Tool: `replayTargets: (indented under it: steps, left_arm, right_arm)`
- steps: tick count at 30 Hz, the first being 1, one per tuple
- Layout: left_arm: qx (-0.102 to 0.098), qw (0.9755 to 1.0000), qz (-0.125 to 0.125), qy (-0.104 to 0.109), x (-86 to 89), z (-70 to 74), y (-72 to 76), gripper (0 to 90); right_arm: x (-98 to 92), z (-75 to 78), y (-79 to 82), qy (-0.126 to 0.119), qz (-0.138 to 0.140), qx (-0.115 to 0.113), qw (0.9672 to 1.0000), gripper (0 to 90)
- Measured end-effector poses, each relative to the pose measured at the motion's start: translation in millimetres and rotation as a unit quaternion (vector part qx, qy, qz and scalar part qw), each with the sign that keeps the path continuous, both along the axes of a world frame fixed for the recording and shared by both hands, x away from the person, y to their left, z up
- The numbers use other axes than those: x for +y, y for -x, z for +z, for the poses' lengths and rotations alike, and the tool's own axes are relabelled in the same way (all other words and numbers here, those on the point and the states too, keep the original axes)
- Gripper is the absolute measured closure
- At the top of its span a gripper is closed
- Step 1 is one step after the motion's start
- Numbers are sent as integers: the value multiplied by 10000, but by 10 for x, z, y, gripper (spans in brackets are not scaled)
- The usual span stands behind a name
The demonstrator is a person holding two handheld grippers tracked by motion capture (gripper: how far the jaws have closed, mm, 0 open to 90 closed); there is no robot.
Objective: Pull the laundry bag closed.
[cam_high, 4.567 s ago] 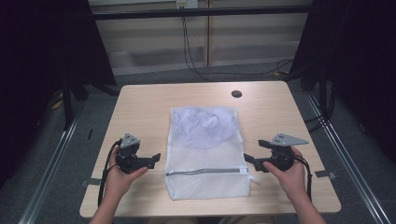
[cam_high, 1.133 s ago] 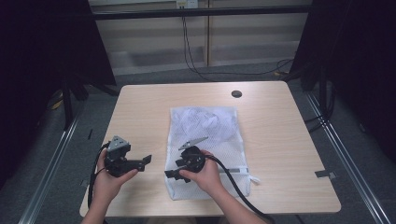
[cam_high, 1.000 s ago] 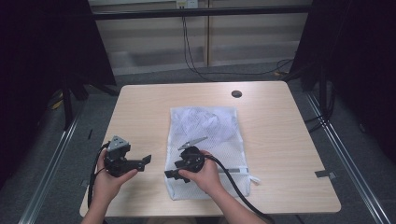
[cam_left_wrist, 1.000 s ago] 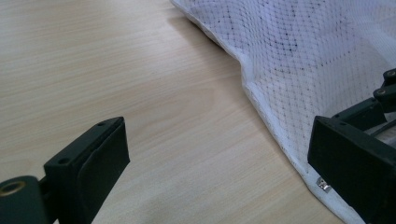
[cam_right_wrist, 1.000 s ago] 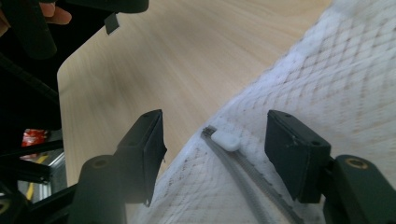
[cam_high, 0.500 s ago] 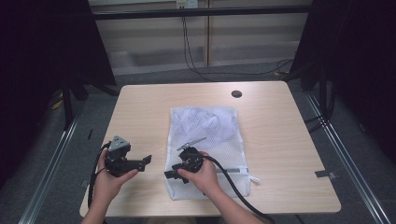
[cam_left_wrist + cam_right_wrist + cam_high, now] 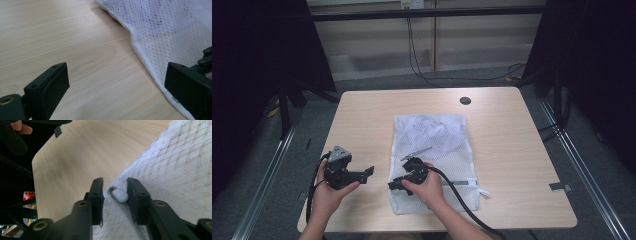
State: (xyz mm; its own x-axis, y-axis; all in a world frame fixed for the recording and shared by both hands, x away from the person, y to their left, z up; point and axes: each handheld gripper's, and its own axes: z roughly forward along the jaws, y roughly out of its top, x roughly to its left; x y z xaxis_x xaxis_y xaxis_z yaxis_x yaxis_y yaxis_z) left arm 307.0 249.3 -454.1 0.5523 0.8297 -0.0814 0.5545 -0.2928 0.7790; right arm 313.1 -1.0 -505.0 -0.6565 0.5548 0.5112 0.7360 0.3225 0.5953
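Both arms are bare, with no sleeves or gloves. The left gripper (image 7: 368, 172) is black with a grey three-cornered plate on top and a black cable looping from it. The right gripper (image 7: 394, 184) is black too, trailing a thick black cable. Its blocky jaws carry brass-coloured pivot screws.

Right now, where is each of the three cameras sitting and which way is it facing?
High view: fixed above the person's side, looking forward and down on the table; both forearms, the left gripper and the right gripper enter from below.
Left gripper view: rides the left gripper, looking between its wide-apart fingers at bare wood and the mesh bag.
Right gripper view: rides the right gripper; its fingers, just closing, flank the white zipper pull.
All three share the mesh bag's edge.
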Motion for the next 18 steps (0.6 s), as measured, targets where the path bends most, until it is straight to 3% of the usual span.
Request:
replayTargets:
  steps: [18]
  left_arm:
    - [13, 10000, 6, -23, 11, -6, -7, 54]
  right_arm:
    - [19, 58, 9, -96, -68, -15, 9999, 707]
